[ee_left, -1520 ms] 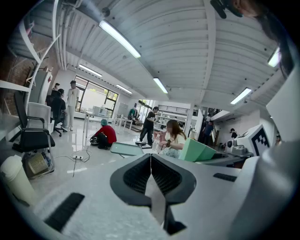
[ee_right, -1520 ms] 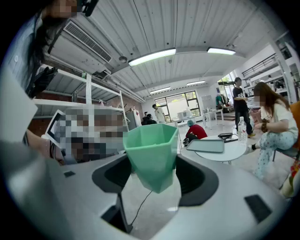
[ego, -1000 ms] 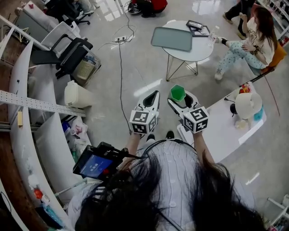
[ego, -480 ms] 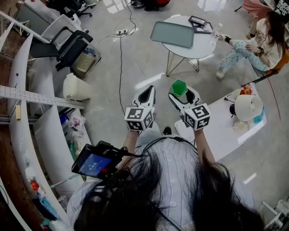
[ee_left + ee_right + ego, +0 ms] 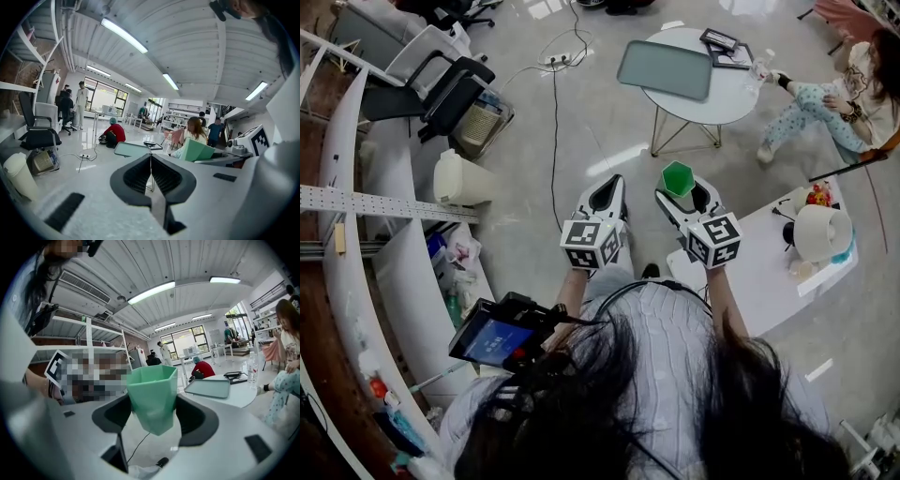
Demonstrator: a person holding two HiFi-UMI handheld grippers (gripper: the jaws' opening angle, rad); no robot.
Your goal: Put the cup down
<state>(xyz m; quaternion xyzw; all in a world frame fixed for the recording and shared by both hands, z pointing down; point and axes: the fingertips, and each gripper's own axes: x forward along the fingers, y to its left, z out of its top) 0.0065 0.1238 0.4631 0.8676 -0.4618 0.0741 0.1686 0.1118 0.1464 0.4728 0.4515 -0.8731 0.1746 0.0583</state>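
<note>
The right gripper (image 5: 684,191) clamps the green cup (image 5: 677,176) upright near the round surface (image 5: 724,94); the left gripper's (image 5: 607,194) jaws are closed on nothing.

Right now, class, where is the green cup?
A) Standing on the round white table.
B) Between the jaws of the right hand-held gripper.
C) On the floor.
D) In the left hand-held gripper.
B: the right gripper view shows the green cup clamped between the jaws of the right hand-held gripper.
</note>
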